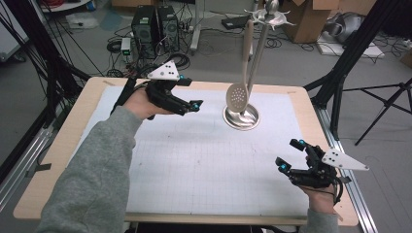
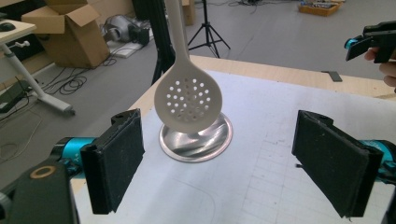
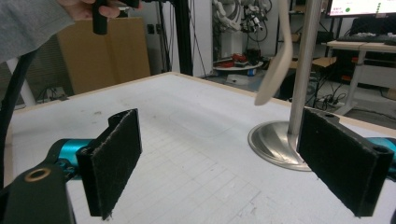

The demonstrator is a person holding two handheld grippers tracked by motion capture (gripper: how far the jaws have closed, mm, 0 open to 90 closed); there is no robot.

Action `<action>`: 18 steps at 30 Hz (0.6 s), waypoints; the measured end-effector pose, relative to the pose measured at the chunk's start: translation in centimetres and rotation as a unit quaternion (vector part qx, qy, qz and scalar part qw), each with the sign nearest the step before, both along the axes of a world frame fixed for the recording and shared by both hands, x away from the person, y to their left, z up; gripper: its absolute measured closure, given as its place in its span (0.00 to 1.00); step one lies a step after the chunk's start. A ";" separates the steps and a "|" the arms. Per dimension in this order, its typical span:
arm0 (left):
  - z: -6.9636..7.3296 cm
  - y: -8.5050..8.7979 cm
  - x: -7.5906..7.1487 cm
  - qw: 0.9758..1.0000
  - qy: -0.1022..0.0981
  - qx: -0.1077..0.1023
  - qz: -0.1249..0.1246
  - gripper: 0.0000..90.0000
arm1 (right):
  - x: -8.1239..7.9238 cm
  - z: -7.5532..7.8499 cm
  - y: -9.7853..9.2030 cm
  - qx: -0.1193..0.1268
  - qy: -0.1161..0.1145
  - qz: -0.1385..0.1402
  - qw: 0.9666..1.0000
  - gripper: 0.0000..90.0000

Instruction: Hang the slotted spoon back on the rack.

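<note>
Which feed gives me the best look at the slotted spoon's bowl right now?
The left gripper view: the slotted spoon faces the camera close up, holes countable, hanging just above the stand's base. The high view shows the whole spoon on the stand, but small. The right gripper view catches it edge-on, holes hidden.

Even, diffuse room light from overhead — bright enough, no hard shadows on the mat (image 1: 204,160). The steel base (image 2: 196,140) catches streaky glare. The high view is soft and low in detail. In the gripper views the near pads (image 2: 114,163) blur slightly — straight lines bow toward the edges.
</note>
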State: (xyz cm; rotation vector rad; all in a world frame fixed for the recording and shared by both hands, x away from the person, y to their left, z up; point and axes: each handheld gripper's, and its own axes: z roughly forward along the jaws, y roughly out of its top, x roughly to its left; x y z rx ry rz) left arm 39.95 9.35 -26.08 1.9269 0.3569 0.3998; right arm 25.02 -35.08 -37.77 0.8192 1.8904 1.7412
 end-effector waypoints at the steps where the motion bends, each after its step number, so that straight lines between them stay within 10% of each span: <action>1: -0.2 0.3 -0.2 1.000 0.001 -0.001 0.002 0.19 | 0.0 0.0 0.0 -0.003 -0.001 0.001 1.000 0.14; 18: -3.6 5.8 -2.5 0.995 -0.013 -0.018 0.100 0.19 | 0.2 -0.1 1.0 -0.015 0.004 0.008 1.000 0.14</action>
